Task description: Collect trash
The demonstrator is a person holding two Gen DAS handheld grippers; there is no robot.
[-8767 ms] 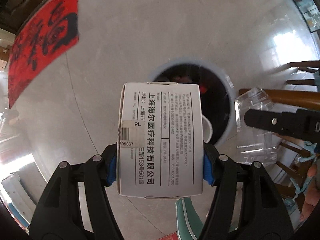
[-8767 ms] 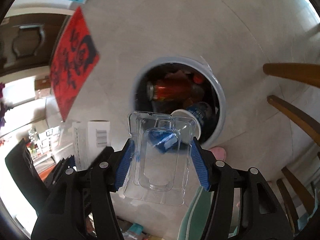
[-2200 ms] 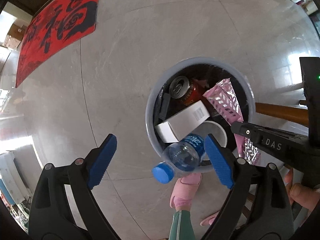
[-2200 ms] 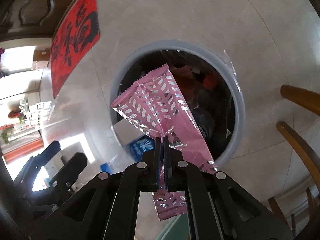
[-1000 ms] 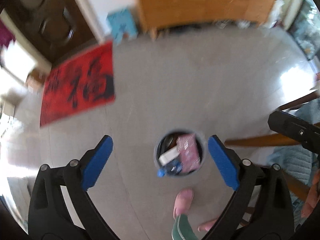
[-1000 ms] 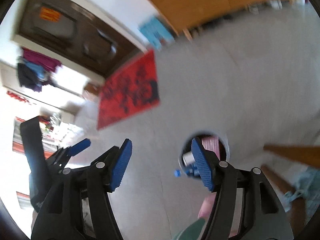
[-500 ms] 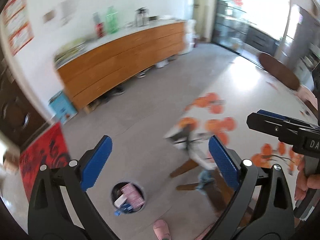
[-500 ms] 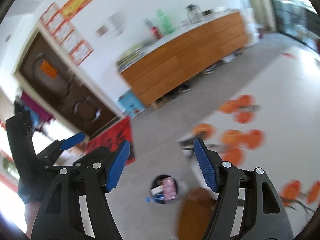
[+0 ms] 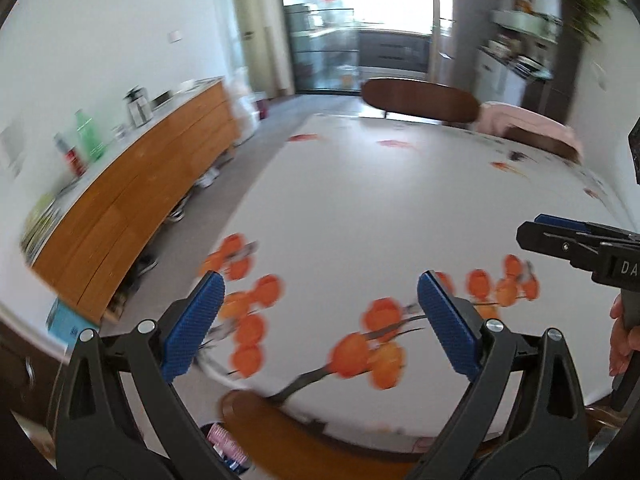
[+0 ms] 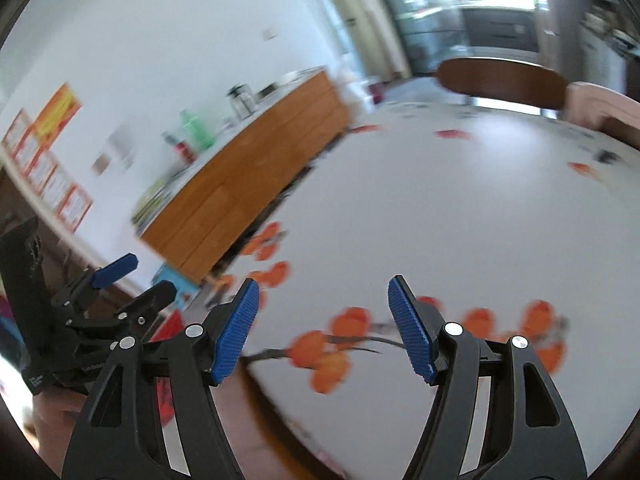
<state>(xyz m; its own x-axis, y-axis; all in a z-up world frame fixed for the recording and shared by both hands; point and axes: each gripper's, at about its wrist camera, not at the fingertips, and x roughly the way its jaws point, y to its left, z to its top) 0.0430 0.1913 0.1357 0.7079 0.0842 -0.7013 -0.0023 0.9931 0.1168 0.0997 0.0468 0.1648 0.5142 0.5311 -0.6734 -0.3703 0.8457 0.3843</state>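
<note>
Now both grippers hang over the white flowered table (image 9: 360, 208), left gripper (image 9: 320, 324) and right gripper (image 10: 324, 328) spread wide, nothing between their pads; the table's left edge drops to grey floor beside a long sideboard (image 9: 132, 204); trash bin (image 9: 224, 446) shows low, under the near edge.

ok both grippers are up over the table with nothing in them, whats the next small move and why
Probably sweep both grippers farther across the table to look for leftover trash. The left gripper and right gripper both stand open and empty, and the stretch of flowered tablecloth in view shows nothing loose to pick up, though the pictures are blurred. The bin sits low beside a chair.
</note>
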